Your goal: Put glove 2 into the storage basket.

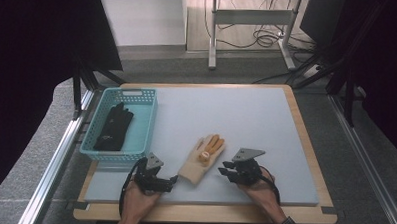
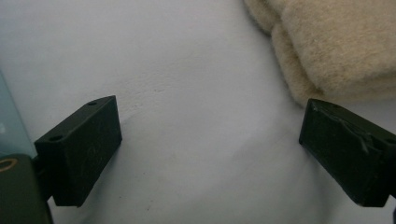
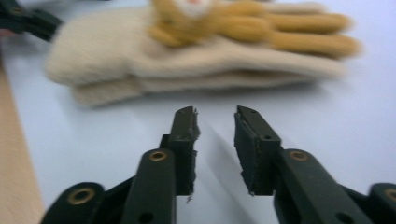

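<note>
Now, left to right: blue basket (image 1: 139,97) holds black glove (image 1: 113,126). Left gripper (image 1: 170,182) jaws wide, empty, just beside cuff of cream-and-orange glove (image 1: 203,158), flat on grey mat (image 1: 246,118). Right gripper (image 1: 226,171) jaws narrowly apart, empty, near glove.

From my remote seat I log the surroundings; grey mat (image 1: 236,113) on a wood-edged table (image 1: 313,146); grey carpet floor (image 1: 30,151) on both sides; aluminium rails (image 1: 60,152) along the left, another rail (image 1: 370,158) on the right; dark curtains (image 1: 33,46) close in both flanks; beyond the far edge, a white desk frame (image 1: 249,23) with a tangle of cables (image 1: 259,39) on pale flooring; a white wall panel (image 1: 144,20) beside it; lighting even, no hard shadows.
</note>
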`<state>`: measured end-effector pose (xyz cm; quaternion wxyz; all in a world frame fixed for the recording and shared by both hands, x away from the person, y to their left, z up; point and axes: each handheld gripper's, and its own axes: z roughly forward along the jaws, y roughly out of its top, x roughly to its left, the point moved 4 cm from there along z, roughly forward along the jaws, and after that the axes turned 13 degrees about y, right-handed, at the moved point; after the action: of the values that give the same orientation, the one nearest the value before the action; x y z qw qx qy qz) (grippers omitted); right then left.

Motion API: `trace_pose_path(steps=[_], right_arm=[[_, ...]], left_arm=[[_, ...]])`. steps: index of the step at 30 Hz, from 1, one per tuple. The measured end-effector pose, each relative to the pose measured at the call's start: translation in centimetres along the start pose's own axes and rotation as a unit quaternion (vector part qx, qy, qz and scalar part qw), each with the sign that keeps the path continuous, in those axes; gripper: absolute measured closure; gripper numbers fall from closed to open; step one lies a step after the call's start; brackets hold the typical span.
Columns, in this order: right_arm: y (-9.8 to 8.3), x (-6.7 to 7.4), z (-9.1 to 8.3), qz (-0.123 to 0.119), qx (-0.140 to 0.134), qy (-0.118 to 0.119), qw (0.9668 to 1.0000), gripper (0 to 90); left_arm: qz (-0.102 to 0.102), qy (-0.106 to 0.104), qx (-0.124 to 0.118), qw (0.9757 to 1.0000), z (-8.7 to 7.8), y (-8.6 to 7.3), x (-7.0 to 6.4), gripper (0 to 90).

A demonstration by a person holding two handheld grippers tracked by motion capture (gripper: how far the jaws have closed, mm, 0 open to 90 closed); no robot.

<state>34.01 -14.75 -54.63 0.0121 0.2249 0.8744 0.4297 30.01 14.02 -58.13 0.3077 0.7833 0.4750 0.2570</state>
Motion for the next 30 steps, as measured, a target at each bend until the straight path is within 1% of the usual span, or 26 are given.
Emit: trace_pose_path(steps=[3, 4, 5, 6, 7, 9, 13, 15, 17, 19, 20, 21, 26, 30], right_arm=[[-0.7, -1.2, -1.4, 0.005, -0.001, -0.024, 0.9997, 58.2], [-1.2, -2.0, -2.4, 0.014, -0.004, -0.041, 0.9991, 53.7], [-1.4, -2.4, -2.8, 0.020, -0.004, -0.047, 0.9987, 51.4], [-1.4, -2.4, -2.8, 0.020, -0.004, -0.047, 0.9987, 51.4], [-1.6, -2.7, -3.3, 0.024, -0.005, -0.056, 0.9982, 49.3], [-2.1, -3.5, -4.1, 0.030, -0.006, -0.075, 0.9967, 44.4], [-3.1, -5.0, -5.4, 0.053, -0.010, -0.102, 0.9933, 35.7], [-3.9, -5.9, -5.9, 0.062, -0.003, -0.117, 0.9911, 30.7], [-4.1, -6.2, -6.0, 0.064, -0.003, -0.121, 0.9906, 29.7], [-4.5, -6.5, -5.9, 0.068, 0.003, -0.126, 0.9897, 27.1], [-4.7, -6.7, -5.8, 0.068, 0.006, -0.125, 0.9899, 25.3], [-4.7, -6.7, -5.7, 0.067, 0.003, -0.125, 0.9899, 24.7], [-4.8, -6.6, -5.7, 0.065, 0.004, -0.125, 0.9900, 24.3], [-4.8, -6.6, -5.7, 0.065, 0.003, -0.125, 0.9899, 24.3]], left_arm=[[0.000, 0.000, 0.000, 1.0000, 0.0, 0.0, 0.0, 6.0], [0.000, 0.000, 0.000, 1.0000, 0.0, 0.0, 0.0, 6.0], [0.000, 0.000, 0.000, 1.0000, 0.0, 0.0, 0.0, 6.0], [0.000, 0.000, 0.000, 1.0000, 0.0, 0.0, 0.0, 6.0], [-0.001, 0.000, 0.000, 1.0000, 0.0, 0.0, 0.0, 6.0], [-0.003, 0.001, -0.001, 1.0000, 0.0, 0.0, 0.0, 6.0], [-0.004, 0.000, 0.000, 1.0000, 0.1, 0.0, -0.1, 5.6], [-0.004, -0.001, 0.002, 1.0000, 0.1, 0.1, -0.1, 4.8], [-0.004, -0.001, 0.002, 1.0000, 0.1, 0.1, -0.1, 4.7], [-0.004, -0.001, 0.002, 1.0000, 0.1, 0.1, -0.1, 4.7], [-0.003, -0.001, 0.003, 1.0000, 0.1, 0.1, -0.1, 4.7], [-0.003, -0.001, 0.003, 1.0000, 0.1, 0.1, -0.1, 4.7], [-0.002, -0.003, 0.004, 1.0000, 0.1, 0.1, -0.1, 4.7], [0.005, -0.004, 0.008, 0.9999, 0.0, 0.2, 0.0, 5.0]])
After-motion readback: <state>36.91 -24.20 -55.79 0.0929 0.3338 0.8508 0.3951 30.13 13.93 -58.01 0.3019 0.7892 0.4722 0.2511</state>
